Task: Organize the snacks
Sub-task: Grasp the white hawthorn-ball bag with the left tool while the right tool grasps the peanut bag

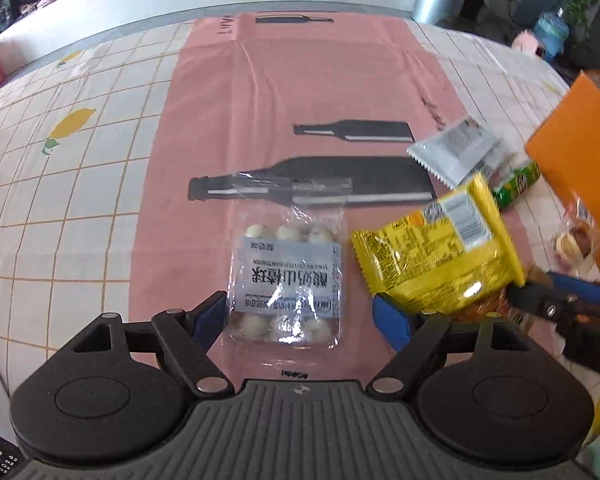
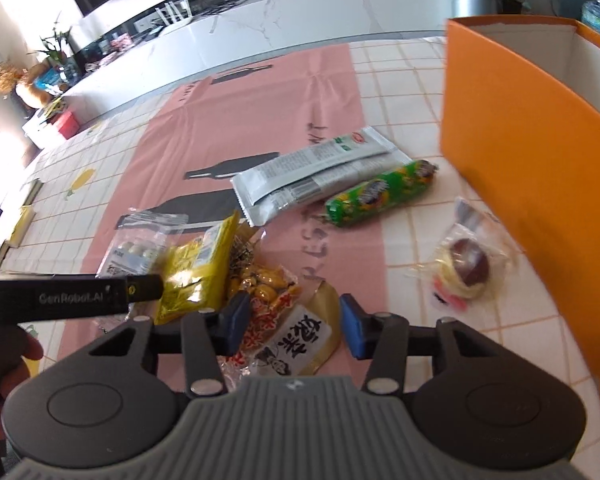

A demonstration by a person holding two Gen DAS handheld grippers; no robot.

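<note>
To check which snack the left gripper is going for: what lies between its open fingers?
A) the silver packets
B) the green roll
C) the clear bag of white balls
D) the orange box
C: in the left wrist view the clear bag lies on the pink mat between the wide-open left gripper fingers.

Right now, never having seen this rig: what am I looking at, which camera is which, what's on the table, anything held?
No robot arm: a person holds a two-finger gripper in each hand, each with a fisheye camera looking along its fingers. Left view: the left gripper is open astride a clear bag of white balls, beside a yellow bag. Right view: the right gripper brackets a red-and-gold packet; a firm pinch I cannot confirm. Also on the table: silver wrappers, a green roll, a wrapped pastry and an orange box.
</note>
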